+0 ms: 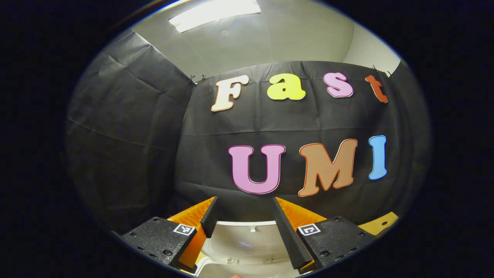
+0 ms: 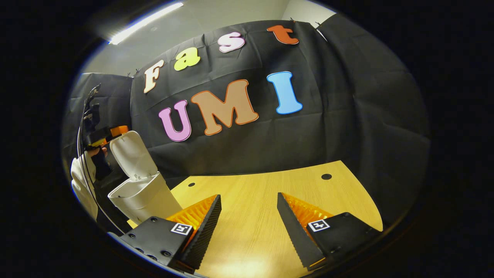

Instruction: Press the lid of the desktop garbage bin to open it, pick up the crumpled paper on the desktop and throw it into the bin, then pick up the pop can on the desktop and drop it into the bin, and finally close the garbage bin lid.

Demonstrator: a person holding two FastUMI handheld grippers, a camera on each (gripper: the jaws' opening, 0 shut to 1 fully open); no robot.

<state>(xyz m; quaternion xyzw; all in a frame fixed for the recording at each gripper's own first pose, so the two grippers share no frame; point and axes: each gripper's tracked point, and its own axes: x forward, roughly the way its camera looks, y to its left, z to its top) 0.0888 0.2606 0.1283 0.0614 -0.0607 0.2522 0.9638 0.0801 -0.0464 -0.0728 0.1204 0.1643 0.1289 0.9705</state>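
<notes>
From where I stood, the garbage bin [image 2: 144, 195] sat at the left edge of the wooden desktop [image 2: 270, 193] in the right gripper view, its white lid [image 2: 132, 154] tipped up and standing open. Behind that lid a hand [image 2: 101, 154] in a pale sleeve [image 2: 83, 177] held the left gripper [image 2: 112, 132] just at the lid's top edge. In the left gripper view that gripper's 2 fingers [image 1: 287, 227] were spread apart with nothing between them, the raised lid [image 1: 247, 241] showing white just beyond them. The right gripper [image 2: 249, 224] hung above bare wood, its fingers [image 2: 206, 227] likewise parted and gripping nothing.
</notes>
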